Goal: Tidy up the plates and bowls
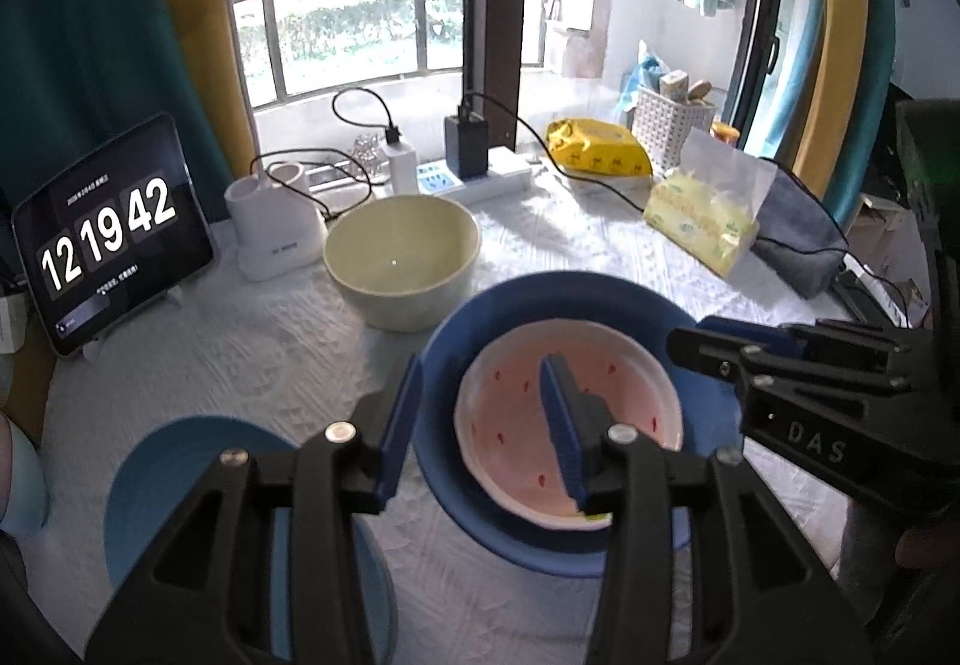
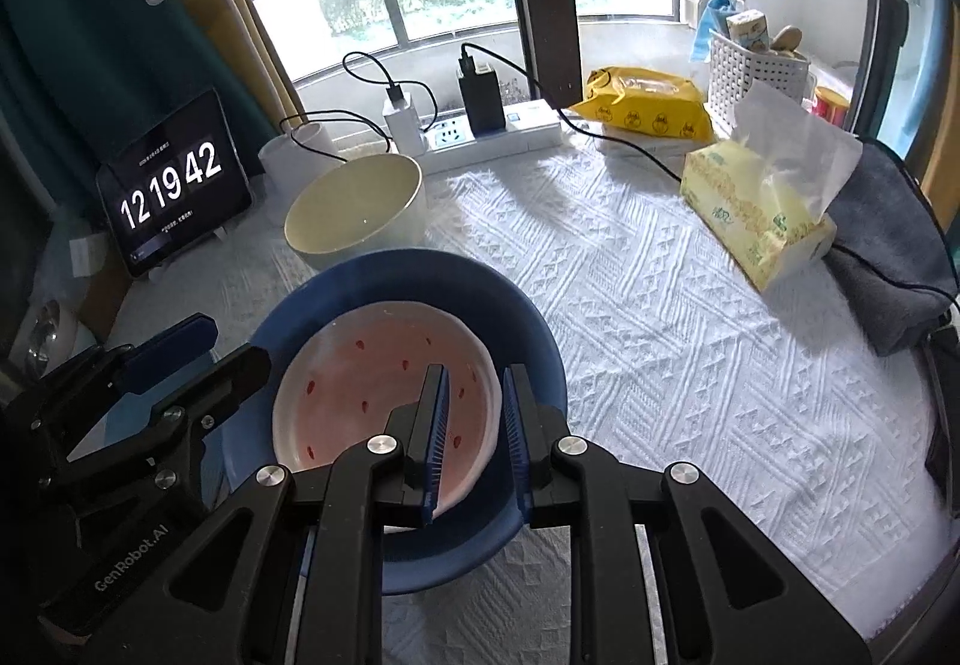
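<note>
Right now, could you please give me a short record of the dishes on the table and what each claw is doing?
surface: white textured cloth
blue bowl: centre, holds the pink plate
pink plate: red specks, lying inside the blue bowl
cream bowl: behind the blue bowl, apart, empty
blue plate: left of the blue bowl, on the cloth
left claw: open over the blue bowl's left rim, one finger above the pink plate
right claw: narrow gap, astride the pink plate's right edge; grip unclear
</note>
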